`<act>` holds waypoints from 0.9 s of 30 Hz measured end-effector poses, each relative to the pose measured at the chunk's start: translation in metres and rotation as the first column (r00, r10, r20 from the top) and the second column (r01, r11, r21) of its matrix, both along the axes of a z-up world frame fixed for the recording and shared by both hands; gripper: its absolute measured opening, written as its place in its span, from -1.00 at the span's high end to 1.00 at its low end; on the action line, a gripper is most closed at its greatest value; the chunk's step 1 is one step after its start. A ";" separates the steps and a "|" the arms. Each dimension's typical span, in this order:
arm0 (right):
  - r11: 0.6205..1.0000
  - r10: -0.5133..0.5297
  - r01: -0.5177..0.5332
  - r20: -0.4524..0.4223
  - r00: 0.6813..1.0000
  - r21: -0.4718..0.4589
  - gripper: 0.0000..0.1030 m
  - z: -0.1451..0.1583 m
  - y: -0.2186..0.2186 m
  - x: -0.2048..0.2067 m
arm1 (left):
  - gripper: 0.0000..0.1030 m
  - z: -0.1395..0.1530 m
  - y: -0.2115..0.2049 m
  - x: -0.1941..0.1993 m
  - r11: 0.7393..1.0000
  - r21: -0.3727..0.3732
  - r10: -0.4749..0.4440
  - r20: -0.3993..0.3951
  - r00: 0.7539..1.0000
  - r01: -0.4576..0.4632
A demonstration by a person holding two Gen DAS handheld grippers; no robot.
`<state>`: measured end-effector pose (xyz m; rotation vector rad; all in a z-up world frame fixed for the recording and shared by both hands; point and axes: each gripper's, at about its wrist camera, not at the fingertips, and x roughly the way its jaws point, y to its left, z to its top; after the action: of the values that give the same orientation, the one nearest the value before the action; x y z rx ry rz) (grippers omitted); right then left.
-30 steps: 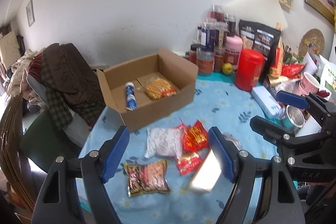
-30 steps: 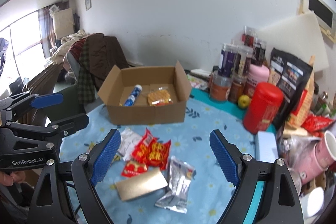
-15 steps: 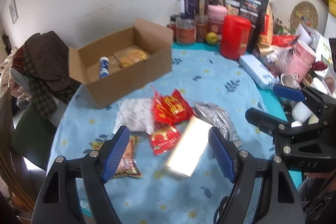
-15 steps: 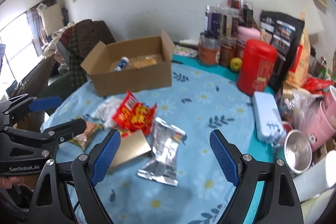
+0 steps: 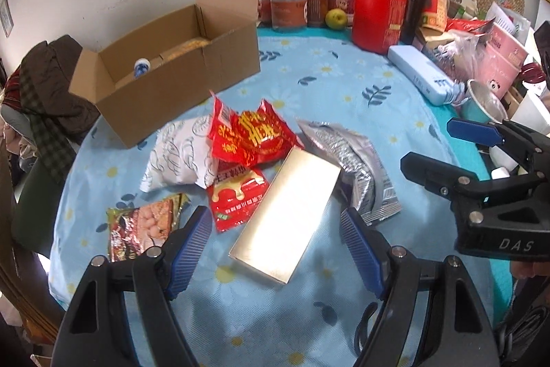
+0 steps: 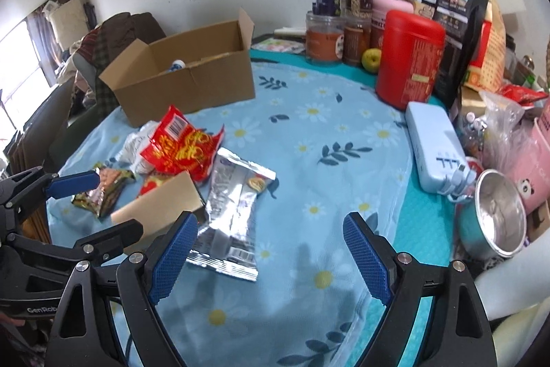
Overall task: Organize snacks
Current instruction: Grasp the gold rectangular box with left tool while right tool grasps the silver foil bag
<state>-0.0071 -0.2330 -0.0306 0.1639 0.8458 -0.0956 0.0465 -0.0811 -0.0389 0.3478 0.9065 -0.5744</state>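
Note:
Loose snack packets lie on the blue flowered tablecloth (image 5: 343, 85). A shiny gold box (image 5: 288, 215) sits just ahead of my left gripper (image 5: 273, 214), which is open and holds nothing. Beside the box are a silver packet (image 5: 350, 167), a red packet (image 5: 254, 136), a white packet (image 5: 178, 153) and a nut packet (image 5: 141, 226). My right gripper (image 6: 266, 219) hovers open over the silver packet (image 6: 233, 205). The open cardboard box (image 5: 178, 81) behind them holds a blue-capped tube (image 5: 141, 66) and a yellow packet (image 5: 187, 45).
Jars, a red canister (image 5: 378, 12), a green apple (image 5: 336, 18) and dark bags line the wall. A pale blue case (image 6: 433, 147), a metal cup (image 6: 498, 212) and pink mugs crowd the right edge. A coat-draped chair (image 5: 44, 85) stands at the left.
Both grippers have come down and tilted toward the table, so the snack pile and gold box now look closer and larger. Their jaws stayed equally wide. No object has moved.

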 end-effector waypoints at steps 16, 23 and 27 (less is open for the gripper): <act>0.995 0.058 -0.052 -0.071 0.996 0.085 -0.70 -0.026 -0.003 0.031 | -0.50 -0.038 0.008 0.019 1.000 -0.006 -0.007 -0.089 0.996 0.006; 0.987 0.086 -0.069 -0.118 0.989 0.146 -0.46 -0.041 -0.004 0.047 | -0.11 -0.041 0.011 0.023 0.998 -0.053 -0.029 -0.113 0.993 0.023; 0.981 0.112 -0.089 -0.132 0.985 0.173 -0.15 -0.045 -0.001 0.050 | -0.04 -0.041 0.014 0.026 0.997 -0.078 -0.029 -0.128 0.991 0.019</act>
<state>0.0426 -0.2339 -0.0754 0.2736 1.0024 0.0598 0.0725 -0.0669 -0.0796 0.2543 1.0029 -0.6584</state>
